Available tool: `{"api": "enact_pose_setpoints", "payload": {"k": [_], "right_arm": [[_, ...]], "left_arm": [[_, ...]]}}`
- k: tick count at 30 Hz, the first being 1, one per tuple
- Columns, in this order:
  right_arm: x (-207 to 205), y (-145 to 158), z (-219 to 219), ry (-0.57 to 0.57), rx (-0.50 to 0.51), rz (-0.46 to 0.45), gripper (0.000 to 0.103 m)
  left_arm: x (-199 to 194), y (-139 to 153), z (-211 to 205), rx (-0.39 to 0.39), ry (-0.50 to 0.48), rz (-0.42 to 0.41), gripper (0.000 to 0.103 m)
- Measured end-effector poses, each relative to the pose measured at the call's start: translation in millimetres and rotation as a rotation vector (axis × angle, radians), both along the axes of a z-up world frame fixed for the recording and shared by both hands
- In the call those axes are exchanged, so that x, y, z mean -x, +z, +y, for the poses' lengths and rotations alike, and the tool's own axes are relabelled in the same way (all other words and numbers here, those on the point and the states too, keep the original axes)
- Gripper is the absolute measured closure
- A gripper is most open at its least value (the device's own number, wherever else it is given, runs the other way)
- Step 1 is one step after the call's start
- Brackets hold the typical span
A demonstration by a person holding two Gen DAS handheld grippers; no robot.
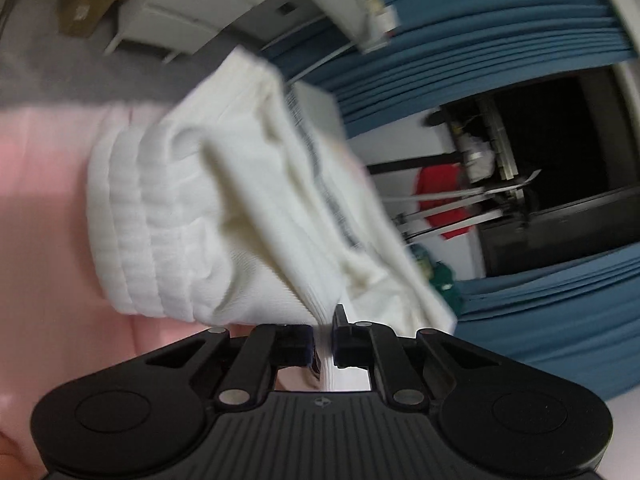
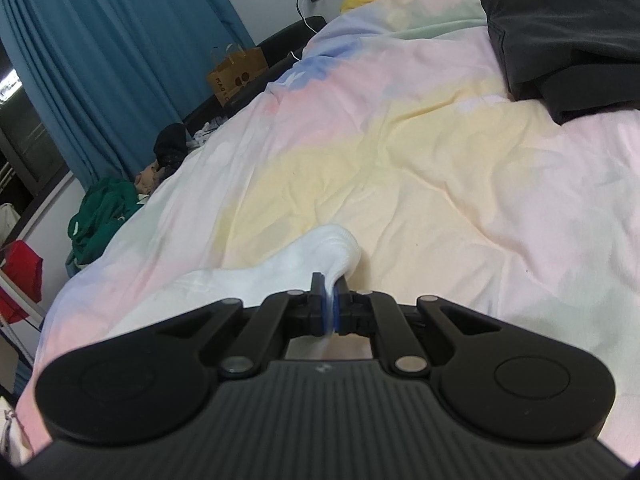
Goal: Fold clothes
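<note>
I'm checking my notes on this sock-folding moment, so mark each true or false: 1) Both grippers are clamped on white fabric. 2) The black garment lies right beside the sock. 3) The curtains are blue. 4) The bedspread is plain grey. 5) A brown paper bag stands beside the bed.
1) True: the left gripper and right gripper both pinch the white sock.
2) False: the black garment lies far off.
3) True: curtains.
4) False: the bedspread is pastel multicoloured.
5) True: paper bag.

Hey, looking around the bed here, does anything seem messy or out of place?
Yes: a green garment lies crumpled in a heap beside the bed, unfolded. The black garment on the bed looks folded.
</note>
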State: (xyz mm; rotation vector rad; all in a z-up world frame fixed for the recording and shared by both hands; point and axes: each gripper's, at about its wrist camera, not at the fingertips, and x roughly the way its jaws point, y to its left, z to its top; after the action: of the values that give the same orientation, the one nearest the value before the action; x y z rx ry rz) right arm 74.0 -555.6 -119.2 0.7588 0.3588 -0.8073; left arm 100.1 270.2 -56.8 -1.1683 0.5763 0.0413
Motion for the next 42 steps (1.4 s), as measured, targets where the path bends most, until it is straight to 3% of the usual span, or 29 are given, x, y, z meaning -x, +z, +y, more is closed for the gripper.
{"api": "enact_pose_setpoints", "payload": {"k": [4, 7, 11, 16, 22, 26, 29, 34, 37, 39, 40, 42], "right_arm": [[1, 0, 5, 0.016, -0.016, 0.033, 0.093], [6, -3, 7, 0.042, -0.052, 0.033, 0.091], [17, -3, 4, 0.084, -0.102, -0.047, 0.094], [31, 6, 0, 0.021, -0.173, -0.150, 0.098], [56, 32, 16, -0.058, -0.097, -0.189, 0.098], [85, 36, 22, -0.144, -0.117, -0.157, 0.098], [99, 23, 22, -0.191, -0.182, -0.073, 0.098], [97, -8, 11, -0.161, -0.301, 0.073, 0.097], [96, -8, 12, -0.166, -0.292, 0.085, 0.093], [97, -2, 16, -0.184, -0.268, 0.093, 0.084], [98, 2, 18, -0.190, -0.252, 0.091, 0.077], [99, 11, 21, -0.199, -0.219, 0.086, 0.060]], "left_arm": [[11, 16, 9, -0.090, -0.010, -0.004, 0.095], [8, 12, 9, -0.090, -0.010, 0.045, 0.095], [3, 11, 12, -0.119, -0.013, 0.083, 0.094], [12, 12, 31, -0.124, -0.024, 0.103, 0.094], [32, 9, 37, -0.144, -0.023, 0.145, 0.094], [53, 14, 37, -0.202, -0.019, 0.163, 0.094], [60, 15, 35, -0.246, -0.022, 0.186, 0.094], [56, 21, 24, -0.362, -0.039, 0.204, 0.093], [57, 27, 17, -0.436, -0.047, 0.207, 0.088], [59, 33, 12, -0.495, -0.050, 0.201, 0.082], [60, 37, 8, -0.532, -0.052, 0.194, 0.081], [64, 46, -1, -0.601, -0.058, 0.178, 0.065]]}}
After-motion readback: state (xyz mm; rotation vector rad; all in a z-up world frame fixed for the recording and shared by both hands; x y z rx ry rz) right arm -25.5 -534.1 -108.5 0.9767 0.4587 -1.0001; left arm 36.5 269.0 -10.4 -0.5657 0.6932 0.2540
